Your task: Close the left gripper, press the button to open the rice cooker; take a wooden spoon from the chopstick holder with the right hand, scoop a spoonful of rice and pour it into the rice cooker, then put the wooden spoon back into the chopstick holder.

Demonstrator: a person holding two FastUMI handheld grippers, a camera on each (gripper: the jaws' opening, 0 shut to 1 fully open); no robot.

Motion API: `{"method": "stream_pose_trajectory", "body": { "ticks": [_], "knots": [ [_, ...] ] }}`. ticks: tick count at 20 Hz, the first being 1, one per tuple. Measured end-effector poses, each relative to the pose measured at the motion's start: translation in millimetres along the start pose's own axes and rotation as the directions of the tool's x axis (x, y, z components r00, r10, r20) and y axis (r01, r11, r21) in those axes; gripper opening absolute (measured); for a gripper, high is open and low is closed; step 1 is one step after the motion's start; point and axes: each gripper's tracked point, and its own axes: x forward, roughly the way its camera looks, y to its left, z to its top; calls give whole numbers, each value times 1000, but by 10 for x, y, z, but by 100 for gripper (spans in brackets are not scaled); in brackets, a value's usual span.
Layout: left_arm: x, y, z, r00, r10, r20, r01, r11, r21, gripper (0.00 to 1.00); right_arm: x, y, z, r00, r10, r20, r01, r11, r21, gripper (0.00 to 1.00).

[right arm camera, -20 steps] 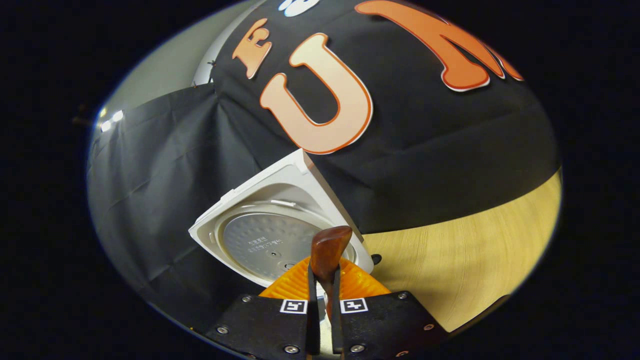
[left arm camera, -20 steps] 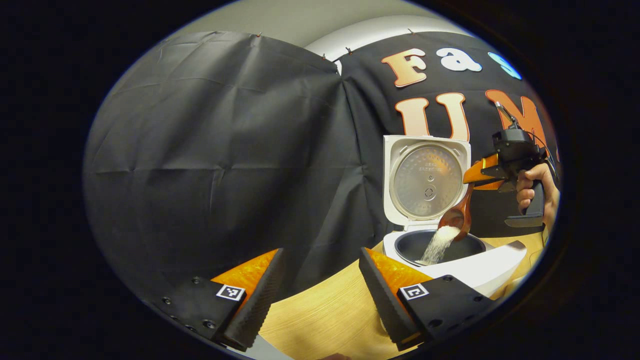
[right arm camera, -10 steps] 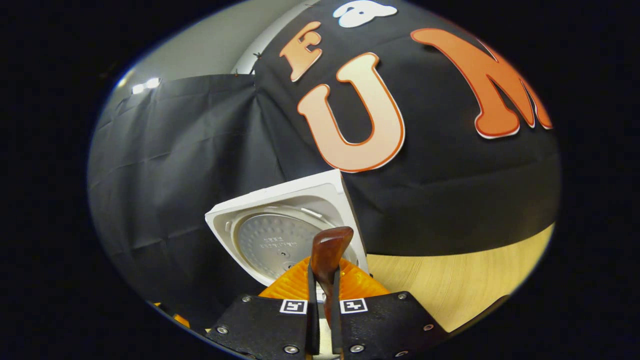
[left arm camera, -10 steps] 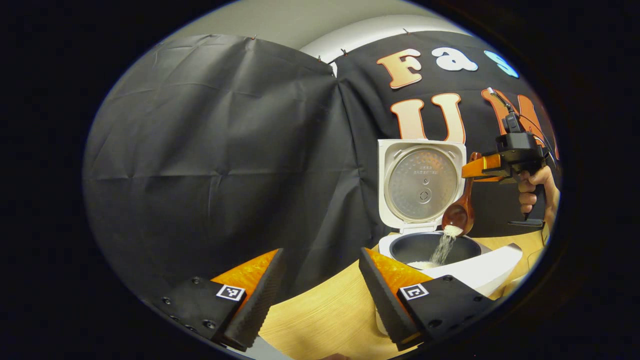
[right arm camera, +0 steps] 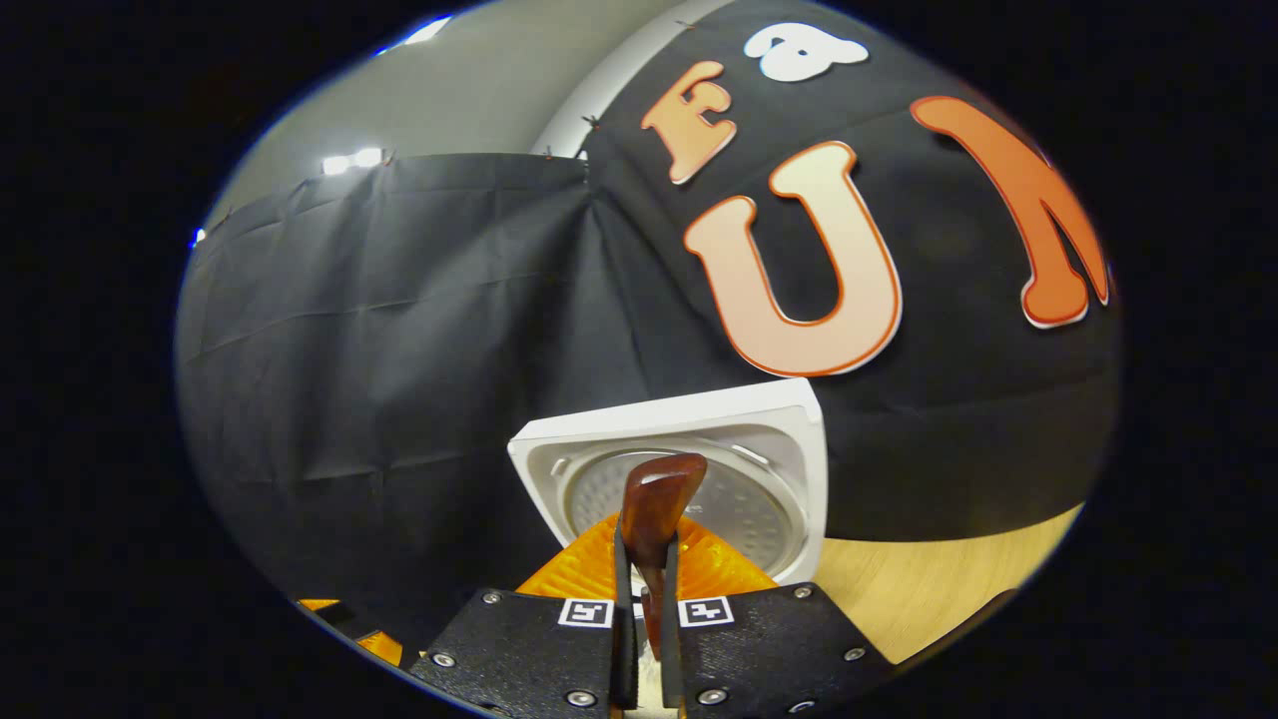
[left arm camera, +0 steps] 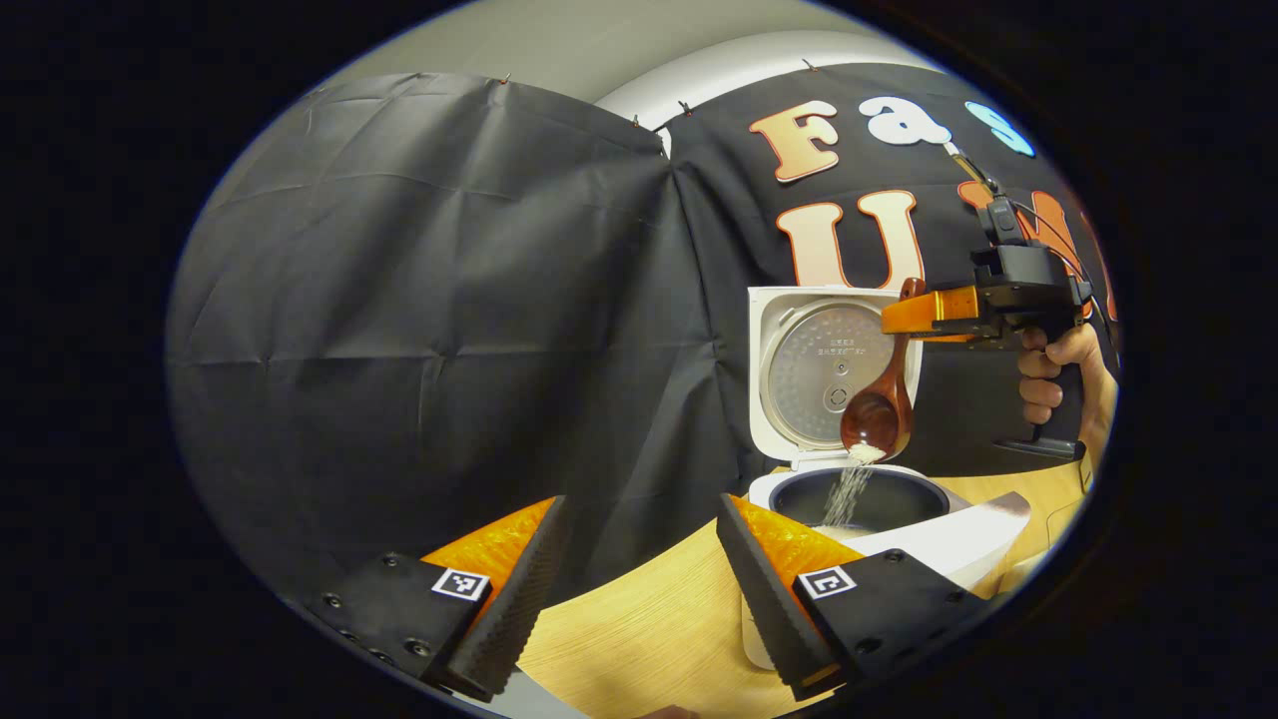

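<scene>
Trickling rice [left arm camera: 849,491] falls from wooden spoon [left arm camera: 879,419] into rice cooker [left arm camera: 879,499].

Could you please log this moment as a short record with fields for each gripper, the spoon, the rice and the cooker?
left gripper: open, holding nothing, above the table
right gripper: shut on the wooden spoon
spoon: handle up, bowl tipped over the pot
rice: falling in a thin stream into the pot
rice cooker: lid upright, open
</scene>
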Motion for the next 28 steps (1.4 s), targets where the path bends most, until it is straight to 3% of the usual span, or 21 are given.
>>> {"method": "stream_pose_trajectory", "body": {
  "ticks": [2, 4, 8, 12, 15, 18, 25, 28],
  "knots": [
    [-2, -9, 26, 1000, 4, 2, -4, 1000, 2, 96, -28, 145, 57, 999, 31, 28, -29, 996, -83, 14],
    [-12, -5, 20, 1000, 2, 1, -2, 1000, 2, 96, -62, 266, 74, 997, 62, 52, -53, 984, -167, 9],
    [-32, -6, 1, 1000, -2, 4, 2, 1000, -1, 94, -204, 441, 54, 989, 121, 85, -85, 934, -348, 9],
    [-80, -24, 41, 1000, -12, 21, 12, 1000, 1, 94, -283, 417, 89, 989, 133, 63, -103, 929, -354, 10],
    [-130, -64, 60, 999, -32, 31, 32, 999, 3, 96, -504, 267, 221, 991, 111, 73, -84, 947, -312, 10],
    [-167, -135, 83, 998, -48, 38, 48, 999, 7, 93, -697, 129, 378, 994, 76, 83, -51, 960, -276, 9],
    [-128, -527, 215, 992, -105, 71, 105, 994, 8, 96, -1381, -374, 681, 989, -79, 126, 106, 969, -222, 9],
    [-157, -690, 236, 987, -143, 77, 144, 990, -8, 93, -1787, -568, 769, 976, -161, 145, 187, 963, -193, 10]
  ]
}}
